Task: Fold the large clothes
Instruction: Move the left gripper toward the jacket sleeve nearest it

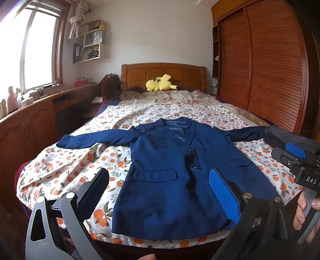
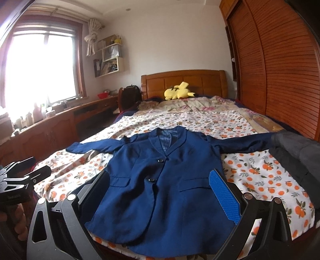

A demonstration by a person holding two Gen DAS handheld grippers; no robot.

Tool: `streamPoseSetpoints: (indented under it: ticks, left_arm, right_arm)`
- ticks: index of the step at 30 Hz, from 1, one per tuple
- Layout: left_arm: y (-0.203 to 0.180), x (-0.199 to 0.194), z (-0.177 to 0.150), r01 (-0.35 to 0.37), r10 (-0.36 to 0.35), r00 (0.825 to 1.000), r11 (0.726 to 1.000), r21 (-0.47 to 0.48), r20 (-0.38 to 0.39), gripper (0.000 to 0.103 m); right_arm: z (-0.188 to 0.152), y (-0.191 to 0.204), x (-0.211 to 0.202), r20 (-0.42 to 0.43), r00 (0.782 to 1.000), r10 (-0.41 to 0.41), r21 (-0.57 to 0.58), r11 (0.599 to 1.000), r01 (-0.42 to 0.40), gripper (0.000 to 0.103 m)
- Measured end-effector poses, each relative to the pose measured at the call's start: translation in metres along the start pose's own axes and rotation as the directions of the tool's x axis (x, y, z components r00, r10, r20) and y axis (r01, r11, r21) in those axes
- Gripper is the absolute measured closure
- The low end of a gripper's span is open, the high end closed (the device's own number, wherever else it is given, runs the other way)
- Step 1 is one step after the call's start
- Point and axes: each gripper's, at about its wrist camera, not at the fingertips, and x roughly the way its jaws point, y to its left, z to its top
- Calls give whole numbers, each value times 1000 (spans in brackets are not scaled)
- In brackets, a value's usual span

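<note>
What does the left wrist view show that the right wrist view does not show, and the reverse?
Only the left wrist view shows the right gripper at its right edge, with a hand on its handle. Only the right wrist view shows the left gripper at its left edge and the recessed ceiling light. Both show the navy blue blazer spread flat on the orange-print bedsheet, and the yellow plush toy.

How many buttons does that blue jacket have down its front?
2 on the blue jacket: upper button just below the lapels, lower button level with the pocket flaps. None other visible.
</note>
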Motion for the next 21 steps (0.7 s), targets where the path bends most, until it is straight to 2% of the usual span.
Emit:
streamPoseSetpoints:
  ticks: [10,21]
  left_arm:
    - [33,51,-8,-69,68,995,998,-12,-75,2]
    - [63,82,-3,-151,147,983,988,-25,-107,2]
  right_arm:
    - [0,10,52,-27,999,46,-20,999,-47,7]
    - [6,24,108,-62,993,99,-75,992,-103,7]
